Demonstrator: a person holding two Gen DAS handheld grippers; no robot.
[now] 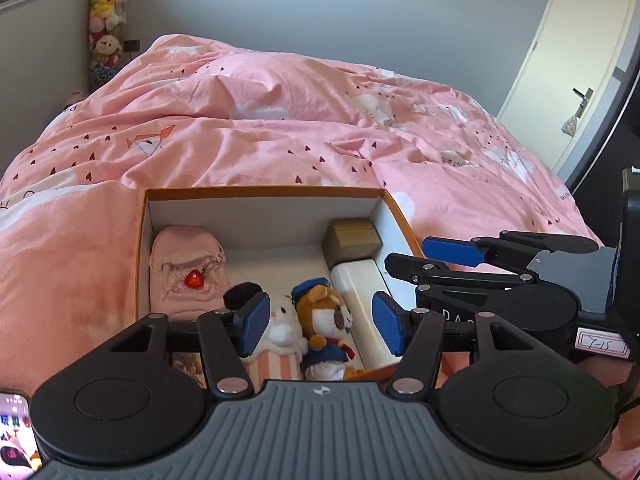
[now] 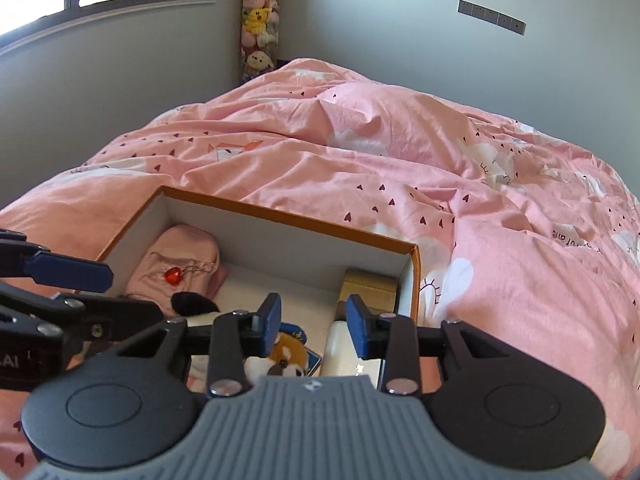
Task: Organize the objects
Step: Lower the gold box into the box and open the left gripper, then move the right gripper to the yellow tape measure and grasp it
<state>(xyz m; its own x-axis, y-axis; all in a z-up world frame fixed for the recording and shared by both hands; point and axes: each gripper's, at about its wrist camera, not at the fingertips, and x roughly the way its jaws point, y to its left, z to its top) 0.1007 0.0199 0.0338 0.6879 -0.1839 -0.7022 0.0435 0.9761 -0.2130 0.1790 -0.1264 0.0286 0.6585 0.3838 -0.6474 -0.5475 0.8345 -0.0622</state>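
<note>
An orange-edged cardboard box (image 1: pixel 264 193) (image 2: pixel 416 276) lies open on the pink bed. Inside are a pink pouch with a red heart charm (image 1: pixel 186 272) (image 2: pixel 180 264), a white plush (image 1: pixel 282 326), a brown dog plush in blue (image 1: pixel 324 316) (image 2: pixel 288 354), a long white block (image 1: pixel 362 292) (image 2: pixel 340 344) and a small brown carton (image 1: pixel 352 240) (image 2: pixel 370 286). My left gripper (image 1: pixel 320 322) is open and empty above the two plush toys. My right gripper (image 2: pixel 314 330) is open and empty above the box's right half; it also shows at the right in the left wrist view (image 1: pixel 432 258).
The pink duvet (image 1: pixel 280 128) (image 2: pixel 440 168) covers the whole bed around the box. A phone (image 1: pixel 14 432) lies at the lower left. A column of stuffed toys (image 2: pixel 258 20) stands in the far corner. A door (image 1: pixel 572 60) is at the right.
</note>
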